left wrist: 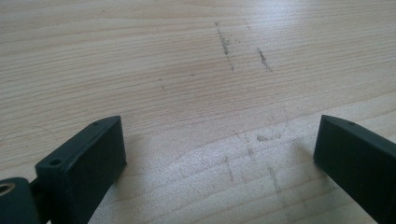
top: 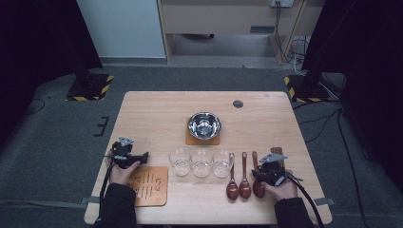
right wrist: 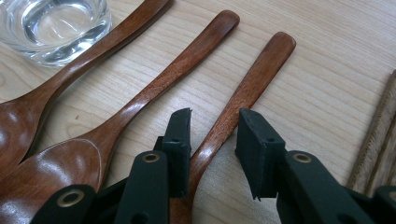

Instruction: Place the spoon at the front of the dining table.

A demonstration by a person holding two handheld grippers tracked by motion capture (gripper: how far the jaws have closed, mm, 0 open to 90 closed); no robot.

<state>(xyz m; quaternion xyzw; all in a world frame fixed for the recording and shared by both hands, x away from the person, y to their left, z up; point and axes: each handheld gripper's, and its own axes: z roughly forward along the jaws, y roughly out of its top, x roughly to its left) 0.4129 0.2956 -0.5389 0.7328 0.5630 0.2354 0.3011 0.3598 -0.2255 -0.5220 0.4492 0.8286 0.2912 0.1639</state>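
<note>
Pale wooden table (top: 157,107) on grey carpet, black curtains on both sides, light cabinet wall behind.

At far left: left gripper (top: 138,157) in a dark-sleeved hand, resting low on the table near its left edge. Jaws spread wide in the left gripper view, nothing but bare, scuffed wood grain (left wrist: 224,46) between them. Just right of that hand: brown mat (top: 151,186) with line markings, flat by the near edge.

Toward the middle: three clear glasses (top: 201,162) in a row, close together. Behind them, well apart: steel bowl (top: 205,125) upright on a small brown coaster (top: 190,141).

Right of the glasses: three brown wooden spoons side by side, bowls toward the near edge, handles pointing away. Left spoon (top: 232,185) with its handle just beside the rightmost glass (right wrist: 51,25); middle spoon (top: 244,183) next to it; right spoon (top: 256,180) nearest the right hand.

At right: right gripper (top: 259,172) held low over the right spoon (right wrist: 243,98). Jaws partly closed and straddling that spoon's handle near the neck, one on each side. Left jaw close against the handle; small gap visible on the right jaw's side. Handle flat on the table, not lifted. Firm pinch not confirmed.

At far right: edge of a wooden slat piece (right wrist: 378,135) lying near the gripper.
</note>
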